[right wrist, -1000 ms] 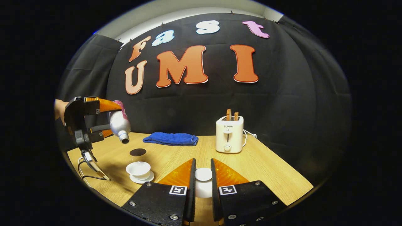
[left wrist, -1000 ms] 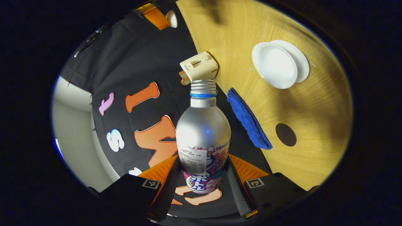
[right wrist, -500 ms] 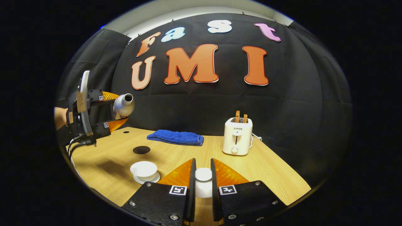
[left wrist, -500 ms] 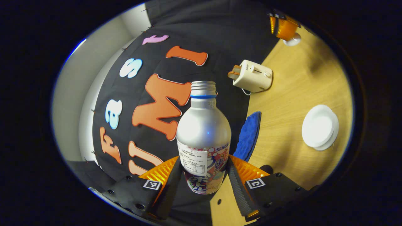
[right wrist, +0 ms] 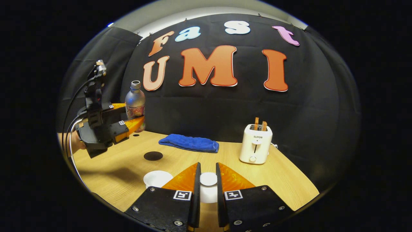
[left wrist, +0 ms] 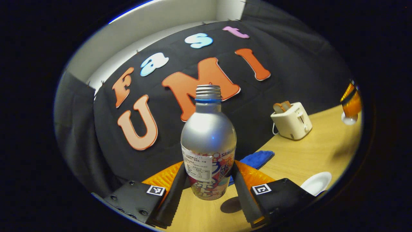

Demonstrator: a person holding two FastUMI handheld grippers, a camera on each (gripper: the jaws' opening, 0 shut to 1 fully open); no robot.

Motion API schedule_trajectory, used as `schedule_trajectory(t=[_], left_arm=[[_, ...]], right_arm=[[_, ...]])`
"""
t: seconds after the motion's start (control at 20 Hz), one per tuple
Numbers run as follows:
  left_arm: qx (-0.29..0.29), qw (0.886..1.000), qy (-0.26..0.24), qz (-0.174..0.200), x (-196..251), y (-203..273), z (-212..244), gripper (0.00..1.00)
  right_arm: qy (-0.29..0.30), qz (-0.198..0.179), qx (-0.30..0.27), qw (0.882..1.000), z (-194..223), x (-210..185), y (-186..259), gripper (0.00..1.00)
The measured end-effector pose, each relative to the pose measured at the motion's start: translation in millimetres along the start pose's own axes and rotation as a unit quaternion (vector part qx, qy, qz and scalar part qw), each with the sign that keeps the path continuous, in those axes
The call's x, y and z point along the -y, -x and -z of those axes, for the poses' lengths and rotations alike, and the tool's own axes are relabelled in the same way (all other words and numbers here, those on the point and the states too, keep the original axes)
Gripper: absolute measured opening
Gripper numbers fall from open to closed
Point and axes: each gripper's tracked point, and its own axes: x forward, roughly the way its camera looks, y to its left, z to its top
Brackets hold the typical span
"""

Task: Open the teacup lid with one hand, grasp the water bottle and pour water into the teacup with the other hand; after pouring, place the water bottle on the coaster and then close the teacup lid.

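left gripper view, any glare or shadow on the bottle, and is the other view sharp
Left gripper view: the silver metal water bottle shows a soft glare spot and a dark patch beneath it on the light wooden table. Right gripper view: sharp mid-frame, edges bent by fisheye.

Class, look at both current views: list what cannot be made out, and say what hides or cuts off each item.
- Water in the teacup: right gripper view, too low an angle; the right tongs cover its side.
- Lid underside: right gripper view, hidden between the fingers.
- Bottle contents: left gripper view, opaque wall.
- Coaster: left gripper view, partly behind the left tongs.
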Motion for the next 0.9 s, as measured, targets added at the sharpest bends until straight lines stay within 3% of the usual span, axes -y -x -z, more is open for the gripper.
schedule_trajectory(t=[0.2,0.3,0.35,0.4,0.7,0.75,0.9], left_arm=[[-0.031,0.991,0.133,-0.013,-11.3,-13.0,32.2,0.83],[-0.056,0.982,0.177,-0.021,-18.1,-23.8,53.7,0.87],[-0.067,0.978,0.198,-0.017,-16.2,-29.0,65.3,0.78],[-0.079,0.974,0.214,-0.016,-16.9,-32.8,80.8,0.83],[-0.125,0.961,0.247,-0.012,-7.4,-51.4,129.7,0.83],[-0.132,0.96,0.248,-0.006,-4.0,-51.8,134.8,0.78],[-0.148,0.958,0.247,-0.004,0.1,-55.3,151.2,0.83]], right_arm=[[0.002,-0.021,0.001,1.0,-5.8,-18.2,-9.2,0.23],[0.004,-0.027,0.001,1.0,-7.1,-24.9,-15.3,0.23],[0.006,-0.03,0.0,1.0,-7.3,-27.7,-18.3,0.23],[0.007,-0.032,-0.001,0.999,-5.8,-29.8,-20.7,0.23],[0.018,-0.048,-0.022,0.998,9.6,-44.4,-33.2,0.23],[0.016,-0.051,-0.024,0.998,11.9,-45.8,-35.8,0.23],[0.009,-0.062,-0.029,0.998,15.9,-54.2,-41.7,0.23]])
